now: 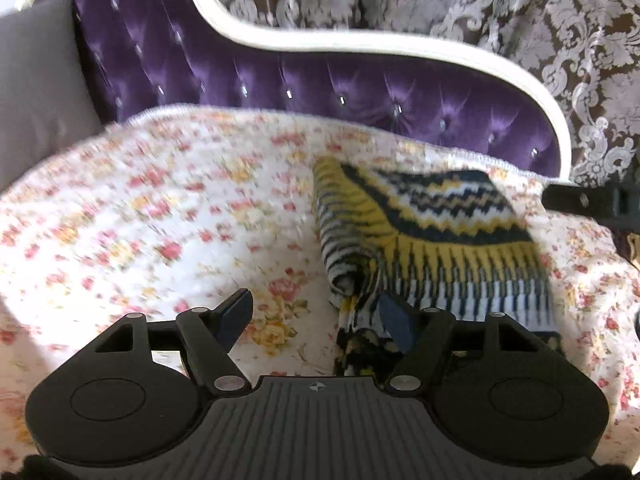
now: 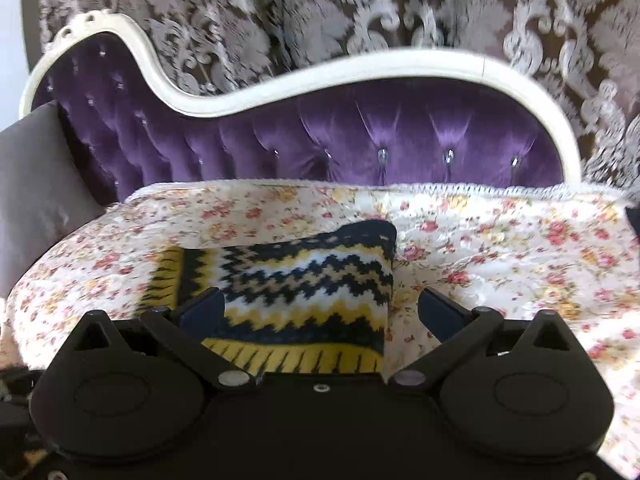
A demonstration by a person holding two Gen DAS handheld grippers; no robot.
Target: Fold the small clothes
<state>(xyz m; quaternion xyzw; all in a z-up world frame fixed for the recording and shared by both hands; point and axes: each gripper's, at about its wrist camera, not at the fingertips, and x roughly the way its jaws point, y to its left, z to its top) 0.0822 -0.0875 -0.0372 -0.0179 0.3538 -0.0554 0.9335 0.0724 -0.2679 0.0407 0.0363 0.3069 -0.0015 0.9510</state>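
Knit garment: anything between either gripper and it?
Nothing visible. The knit garment lies folded on the floral blanket. The right gripper is open right over its near edge. The left gripper is open, its right finger at the garment's bunched end.

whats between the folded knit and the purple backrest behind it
In the right wrist view, only a strip of the flowered cover lies between the knit and the purple backrest; nothing else rests there.

Bright daylight washes out the floral cover (image 1: 160, 208) – motion blur throughout, fisheye bending at edges
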